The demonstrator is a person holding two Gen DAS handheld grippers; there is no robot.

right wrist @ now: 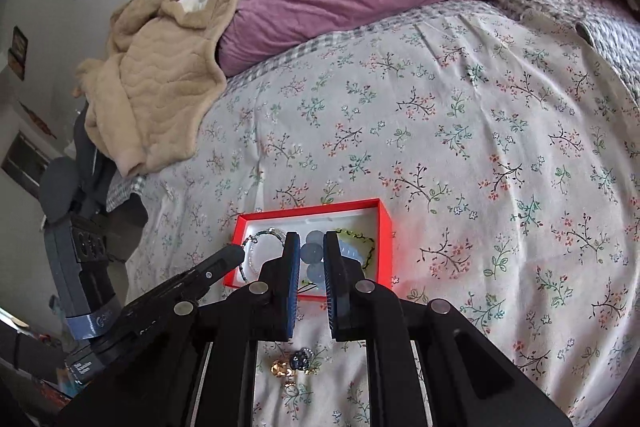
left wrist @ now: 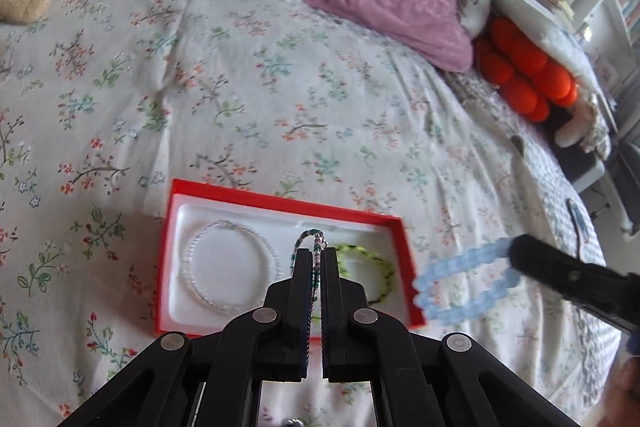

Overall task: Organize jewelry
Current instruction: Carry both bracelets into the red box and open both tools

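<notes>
Left tongs [left wrist: 316,259] pinch a thin beaded chain [left wrist: 316,247]; right tongs [right wrist: 312,255] grip a blue bracelet [left wrist: 460,283]. Either could snag, missing the red box [left wrist: 280,201].

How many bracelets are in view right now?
4: silver bangle and green bracelet in the red box; thin beaded bracelet in left hand-held gripper; blue bracelet in right hand-held gripper.

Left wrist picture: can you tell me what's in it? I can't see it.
The left gripper pinches a thin beaded chain over a red box on a flowery bedspread; the right gripper holds a pale blue bead bracelet beside it.
</notes>
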